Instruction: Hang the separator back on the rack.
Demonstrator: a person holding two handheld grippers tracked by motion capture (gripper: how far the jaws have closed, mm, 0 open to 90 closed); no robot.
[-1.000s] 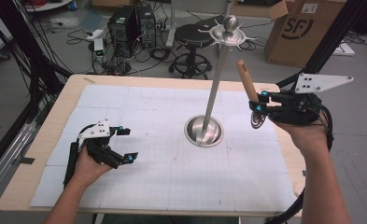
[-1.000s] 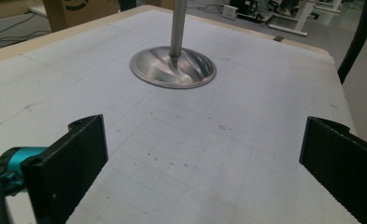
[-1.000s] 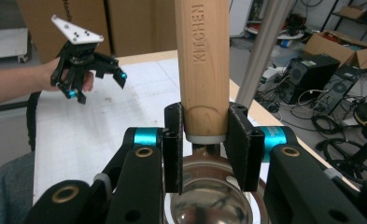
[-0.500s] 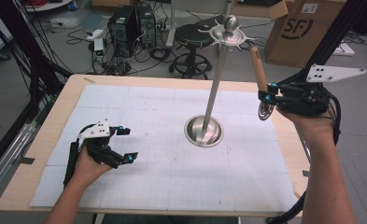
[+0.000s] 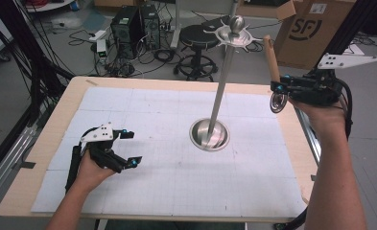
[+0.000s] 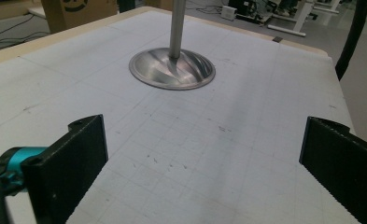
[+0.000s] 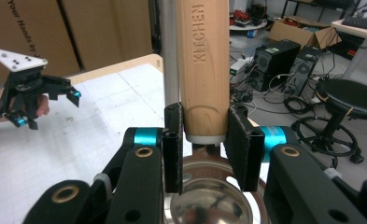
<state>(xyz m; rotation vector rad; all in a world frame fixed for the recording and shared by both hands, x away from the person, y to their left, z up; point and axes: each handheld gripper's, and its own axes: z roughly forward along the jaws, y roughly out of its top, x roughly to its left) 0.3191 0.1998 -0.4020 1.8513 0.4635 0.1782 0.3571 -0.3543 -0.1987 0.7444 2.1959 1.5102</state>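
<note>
The right tool (image 5: 278, 88) pinches a wooden-handled steel ladle (image 5: 271, 57) upright beside the tall steel stand (image 5: 220, 96); the left tool (image 5: 127, 148) rests spread on the tabletop (image 5: 71, 103).

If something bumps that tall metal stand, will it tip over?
Probably not easily: the stand has a wide dished base flat on the table. Its tall, thin pole carries a spiked top, so a high knock may well rock it.

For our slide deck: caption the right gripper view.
Right gripper clamps a wooden-handled utensil upright before the stand's pole.
</note>
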